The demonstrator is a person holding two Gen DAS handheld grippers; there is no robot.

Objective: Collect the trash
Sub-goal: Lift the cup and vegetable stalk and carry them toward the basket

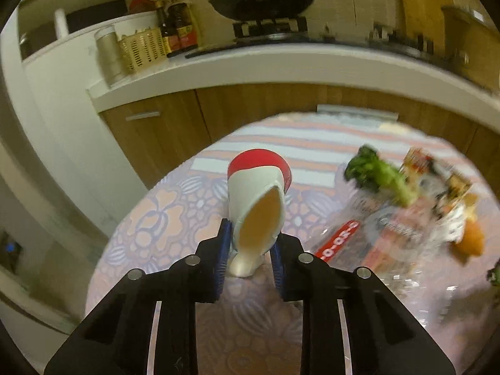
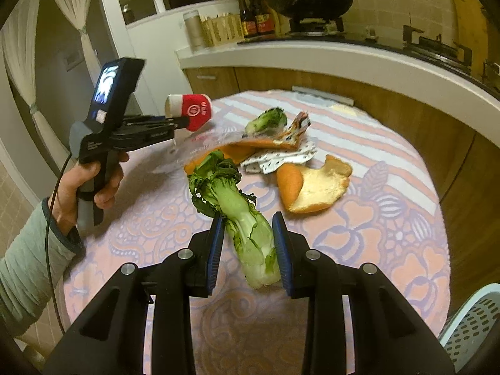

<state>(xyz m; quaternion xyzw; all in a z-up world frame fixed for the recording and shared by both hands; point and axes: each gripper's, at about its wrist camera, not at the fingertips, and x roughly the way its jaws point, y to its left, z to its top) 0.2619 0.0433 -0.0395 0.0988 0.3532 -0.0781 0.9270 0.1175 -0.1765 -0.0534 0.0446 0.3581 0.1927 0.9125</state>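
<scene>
My left gripper (image 1: pixel 250 237) is shut on a squashed red and white paper cup (image 1: pixel 256 200) and holds it above the table's left side. The cup also shows in the right wrist view (image 2: pixel 190 109), held in the air by the left gripper (image 2: pixel 179 122). My right gripper (image 2: pixel 248 218) is open, its blue pads on either side of a bok choy stalk (image 2: pixel 247 225) that lies on the table. Orange peel (image 2: pixel 312 187), a second green leaf piece (image 2: pixel 267 120), a clear plastic wrapper (image 2: pixel 200 147) and a patterned paper scrap (image 2: pixel 278 159) lie beyond it.
The round table has a pink and lilac flowered cloth (image 2: pixel 390 250). A white perforated basket (image 2: pixel 475 325) stands at the lower right. A kitchen counter (image 2: pixel 312 56) with bottles, a holder and a wok on the stove runs behind the table.
</scene>
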